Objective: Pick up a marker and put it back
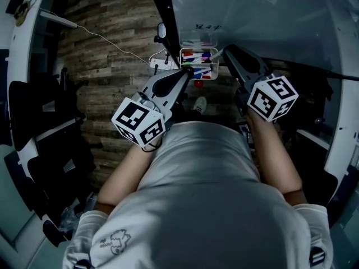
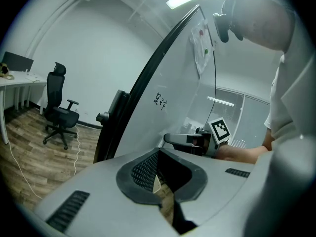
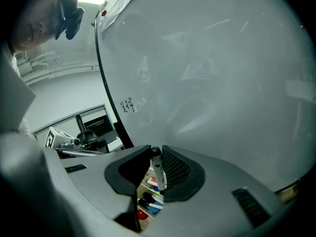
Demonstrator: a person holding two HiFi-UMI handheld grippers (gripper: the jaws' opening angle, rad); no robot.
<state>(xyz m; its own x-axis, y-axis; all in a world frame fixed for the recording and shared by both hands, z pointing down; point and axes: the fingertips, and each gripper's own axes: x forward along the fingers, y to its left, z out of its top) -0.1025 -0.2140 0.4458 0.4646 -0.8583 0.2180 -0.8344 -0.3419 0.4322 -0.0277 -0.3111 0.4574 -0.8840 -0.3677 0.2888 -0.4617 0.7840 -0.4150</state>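
**Right gripper (image 3: 152,177) clamps a marker (image 3: 158,171) above the marker tray (image 1: 216,60), upper centre.**
The tilted marker may slip from the pads; the left gripper (image 2: 163,189) is closed and empty.

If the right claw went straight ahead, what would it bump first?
Probably the marker tray by the whiteboard, just beyond the marker the right claw grips, though depth is unclear.

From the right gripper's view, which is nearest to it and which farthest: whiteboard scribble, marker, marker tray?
1. Marker, held upright in the right gripper.
2. Marker tray, just below the jaws.
3. Scribble, higher up on the whiteboard, to the left.
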